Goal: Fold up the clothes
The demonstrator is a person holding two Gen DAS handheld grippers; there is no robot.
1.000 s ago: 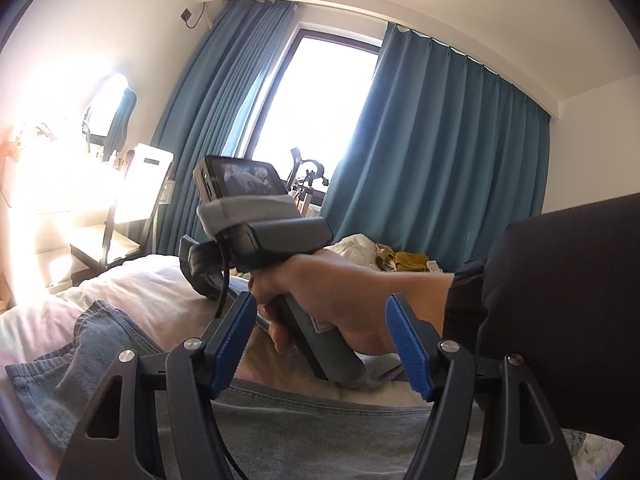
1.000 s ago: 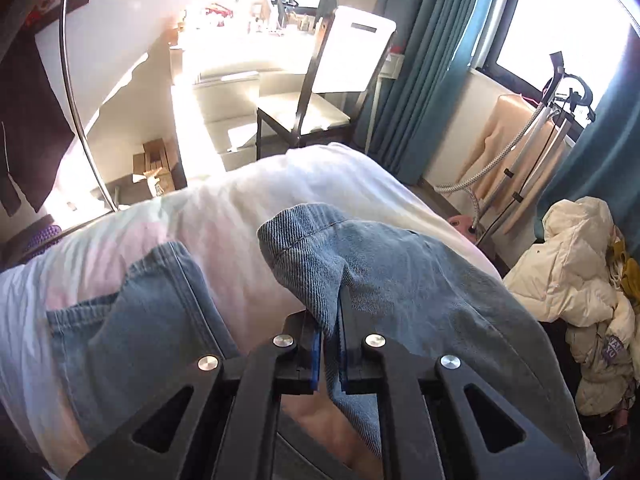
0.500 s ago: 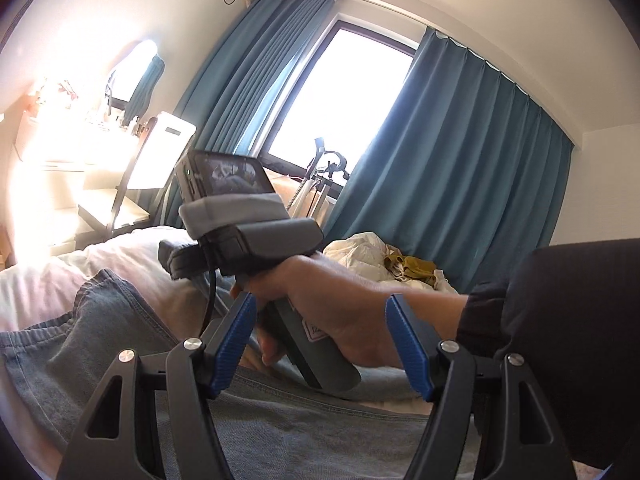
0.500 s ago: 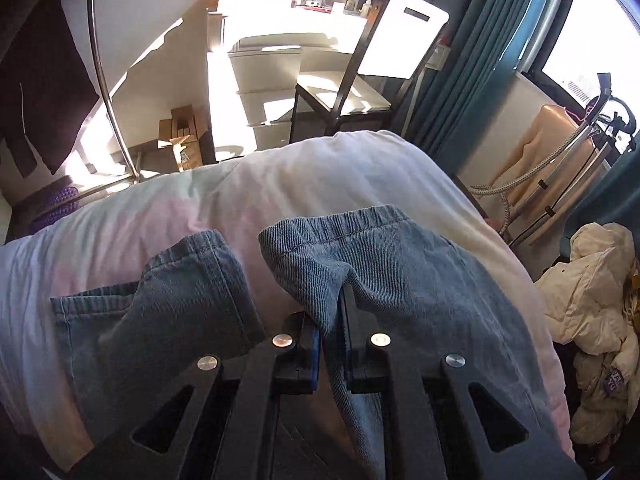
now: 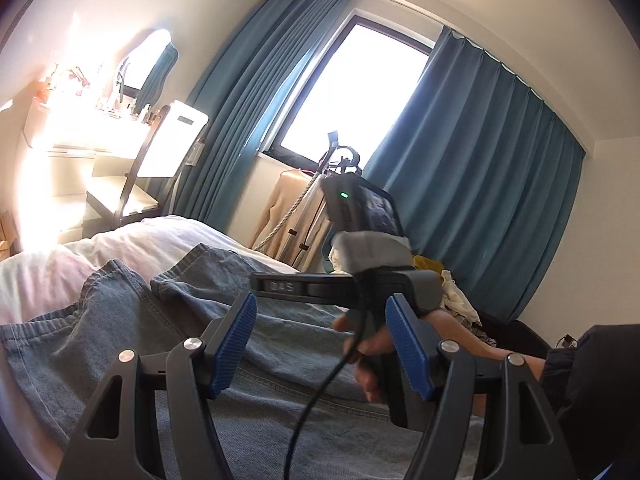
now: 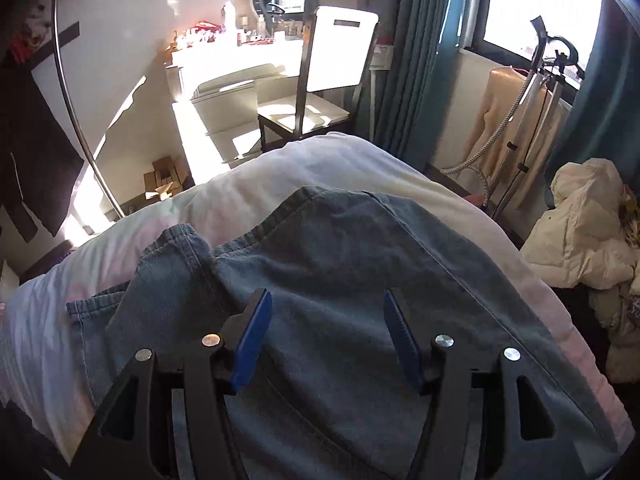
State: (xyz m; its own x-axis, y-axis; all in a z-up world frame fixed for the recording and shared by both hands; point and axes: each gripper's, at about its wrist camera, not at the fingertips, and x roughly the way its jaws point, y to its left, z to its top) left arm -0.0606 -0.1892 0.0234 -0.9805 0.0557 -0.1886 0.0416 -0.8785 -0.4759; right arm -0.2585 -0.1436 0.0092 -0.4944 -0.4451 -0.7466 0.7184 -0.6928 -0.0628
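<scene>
Bed (image 6: 328,164) carries jeans (image 6: 360,264); both grippers' jaws gape wide above, holding nothing.

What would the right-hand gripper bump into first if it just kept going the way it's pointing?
Most likely the blue denim garment on the bed. The open right gripper points low over it, and the fabric fills the space ahead. Depth is hard to judge.

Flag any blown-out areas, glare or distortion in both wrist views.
Left wrist view: the window and the sunlit desk are clipped to white, the curtains bow from fisheye, and the denim garment reads clearly between the open left tool. Right wrist view: the chair back and desk are blown out, the corners are vignetted black, and the garment under the open right tool lies in shadow but stays legible.
</scene>
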